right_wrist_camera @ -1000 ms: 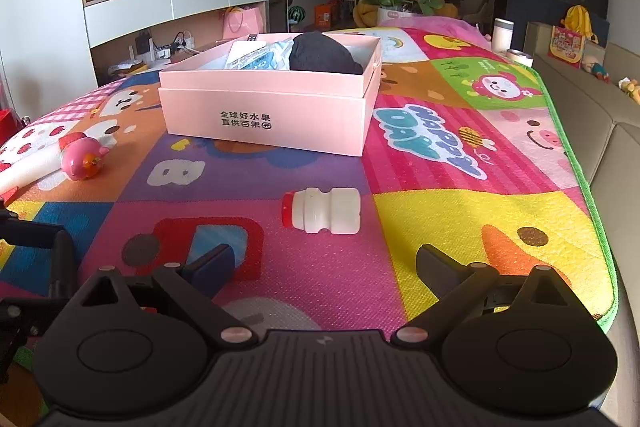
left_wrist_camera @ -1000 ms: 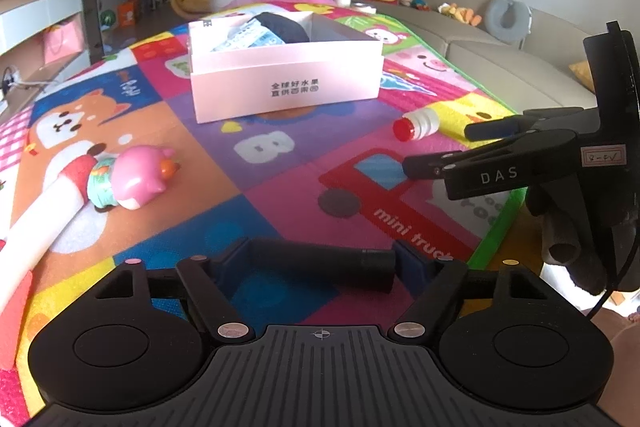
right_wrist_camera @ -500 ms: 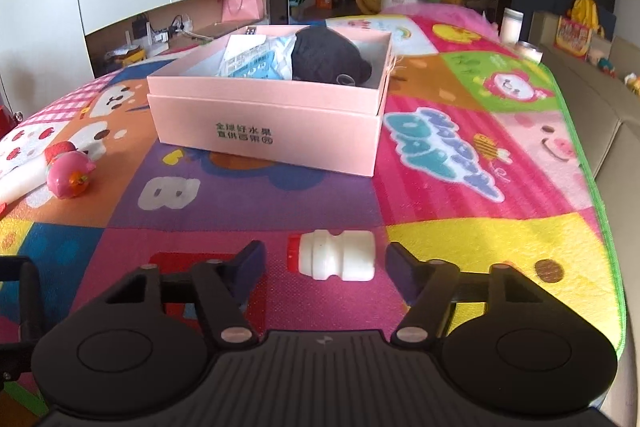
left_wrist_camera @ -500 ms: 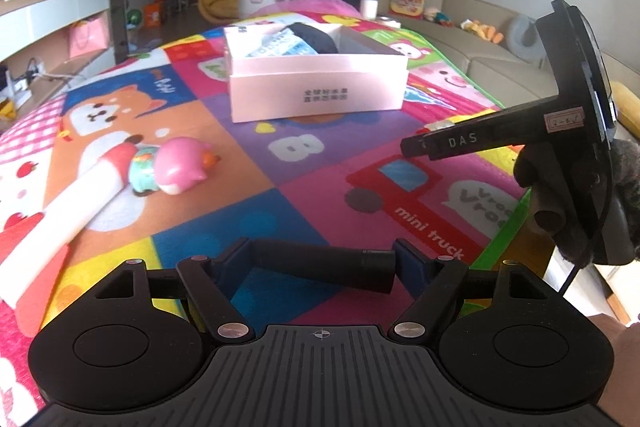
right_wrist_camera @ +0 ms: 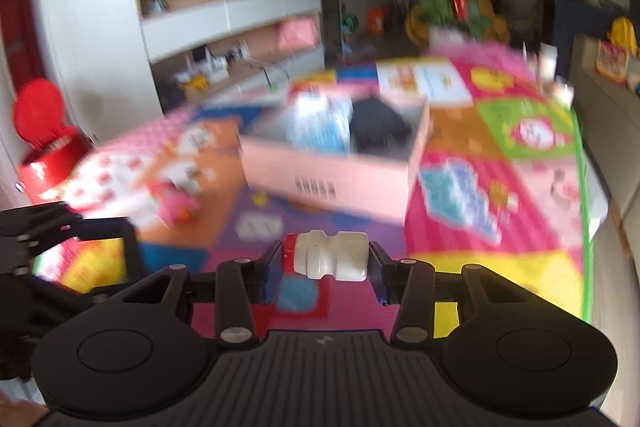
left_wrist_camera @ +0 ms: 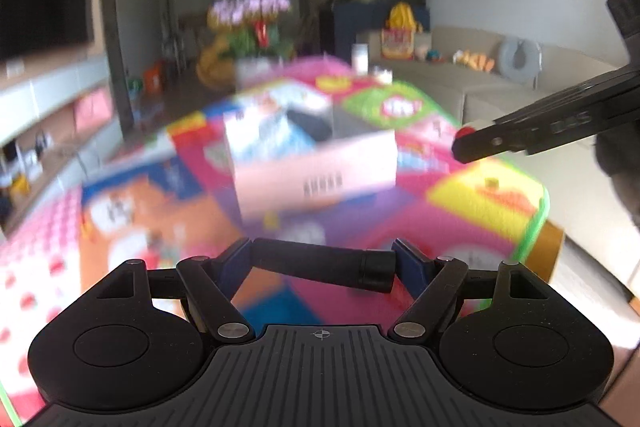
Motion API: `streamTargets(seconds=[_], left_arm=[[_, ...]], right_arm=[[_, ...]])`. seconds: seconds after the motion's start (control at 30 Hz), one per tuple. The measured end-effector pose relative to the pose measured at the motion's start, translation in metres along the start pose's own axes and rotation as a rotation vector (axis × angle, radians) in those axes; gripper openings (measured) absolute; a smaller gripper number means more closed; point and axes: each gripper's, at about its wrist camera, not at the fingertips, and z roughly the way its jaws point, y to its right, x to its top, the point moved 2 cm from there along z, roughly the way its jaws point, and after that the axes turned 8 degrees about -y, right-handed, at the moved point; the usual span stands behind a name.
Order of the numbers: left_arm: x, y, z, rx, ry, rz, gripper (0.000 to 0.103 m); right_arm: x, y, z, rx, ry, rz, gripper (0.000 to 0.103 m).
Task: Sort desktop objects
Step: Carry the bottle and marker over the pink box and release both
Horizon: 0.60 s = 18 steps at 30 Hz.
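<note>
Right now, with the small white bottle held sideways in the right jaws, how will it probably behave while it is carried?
The small white bottle looks like stiff plastic, so it probably keeps its shape. The right gripper, its jaws closing, holds it end to end, cap against one jaw; it might pivot or slip. Being round, it would likely roll if dropped on the mat.

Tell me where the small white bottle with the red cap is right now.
In the right wrist view the white bottle lies crosswise between the closing right gripper fingers, low centre, nearer than the pink box.

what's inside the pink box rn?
The pink box holds a blue-and-white packet on its left and a black item on its right. Motion blur hides detail; the near wall covers the box floor and anything beneath them.
</note>
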Motion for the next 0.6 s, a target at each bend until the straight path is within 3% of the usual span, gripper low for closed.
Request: streamTargets(seconds=[0.2, 0.4, 0.5, 0.57, 0.6], left_arm=[[0.059, -0.008, -0.002, 0.049, 0.144, 0.028, 0.081], [0.127, -0.025, 0.029, 0.062, 0.229, 0.025, 0.081], [0.149, -0.035, 0.061, 0.003, 0.204, 0.022, 0.099], [0.149, -0.042, 0.079, 0.008, 0.149, 0.005, 0.099], [0.144, -0.046, 0.082, 0.018, 0.128, -0.005, 0.099]], right_arm=[[0.047, 0.003, -0.051, -0.006, 0.181, -0.015, 0.043], [0.116, 0.017, -0.05, -0.009, 0.282, 0.012, 0.043], [0.152, 0.026, -0.021, -0.022, 0.267, 0.032, 0.044], [0.167, 0.034, 0.006, -0.03, 0.226, 0.05, 0.058], [0.17, 0.039, 0.018, -0.047, 0.208, 0.077, 0.06]])
